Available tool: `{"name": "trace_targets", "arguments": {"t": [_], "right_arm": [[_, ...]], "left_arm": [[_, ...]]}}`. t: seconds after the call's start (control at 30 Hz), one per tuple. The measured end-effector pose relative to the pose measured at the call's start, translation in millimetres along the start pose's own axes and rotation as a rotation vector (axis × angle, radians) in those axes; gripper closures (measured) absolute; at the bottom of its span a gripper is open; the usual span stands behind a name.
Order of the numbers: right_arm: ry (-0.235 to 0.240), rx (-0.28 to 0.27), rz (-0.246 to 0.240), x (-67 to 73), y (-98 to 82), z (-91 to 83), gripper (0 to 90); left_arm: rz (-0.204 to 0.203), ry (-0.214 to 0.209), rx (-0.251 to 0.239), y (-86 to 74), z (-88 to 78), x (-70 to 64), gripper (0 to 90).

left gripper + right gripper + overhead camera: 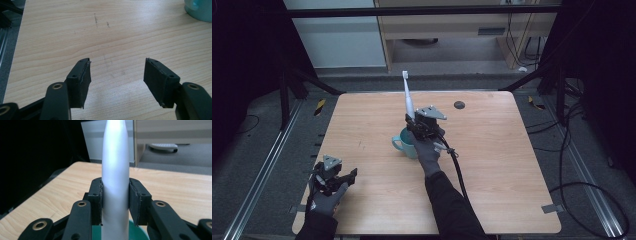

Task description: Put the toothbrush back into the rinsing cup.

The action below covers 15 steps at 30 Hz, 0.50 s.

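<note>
Starting nearest the person: the left gripper [343,178] sits low at the near left corner of the table [492,200], jaws spread wide with nothing but bare wood between them, pointed roughly toward the middle. From its own view you can just catch the teal mug [200,11] way off toward the centre, so that hand is well out of things. Further in, the right gripper [115,195] is the busy one, pinching an electric toothbrush [408,100] around its thick white handle, pads pressed on both sides. The toothbrush's long axis runs close to upright, leaning a bit toward the far edge, brush head on top and the butt end pointing down. The key thing is that the mug [404,141] is straight under the gripper, around the middle of the table, and in the right gripper view you can see a bit of its teal rim right behind the bottom of the handle. So I'd guess the next move is basically a straight drop into the mug, keeping the handle lined up over the opening so it doesn't clip the rim or tip the mug. Nothing's in the way really; the only other thing is a small dark round spot [459,105] near the far edge, well apart.
</note>
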State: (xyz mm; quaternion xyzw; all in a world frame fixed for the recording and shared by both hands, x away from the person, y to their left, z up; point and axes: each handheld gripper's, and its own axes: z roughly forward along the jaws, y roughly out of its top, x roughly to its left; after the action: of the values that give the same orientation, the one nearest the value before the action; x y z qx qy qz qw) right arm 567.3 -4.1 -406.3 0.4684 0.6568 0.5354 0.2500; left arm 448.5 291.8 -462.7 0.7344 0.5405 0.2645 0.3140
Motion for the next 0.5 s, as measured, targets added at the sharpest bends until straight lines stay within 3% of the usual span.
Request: {"name": "trace_targets", "arguments": {"t": [0.5], "right_arm": [[-0.017, 0.092, -0.005, -1.0, -25.3, 11.3, 65.9]], "left_arm": [[0.004, -0.001, 0.003, 0.1, 0.6, -0.2, 37.8]]}}
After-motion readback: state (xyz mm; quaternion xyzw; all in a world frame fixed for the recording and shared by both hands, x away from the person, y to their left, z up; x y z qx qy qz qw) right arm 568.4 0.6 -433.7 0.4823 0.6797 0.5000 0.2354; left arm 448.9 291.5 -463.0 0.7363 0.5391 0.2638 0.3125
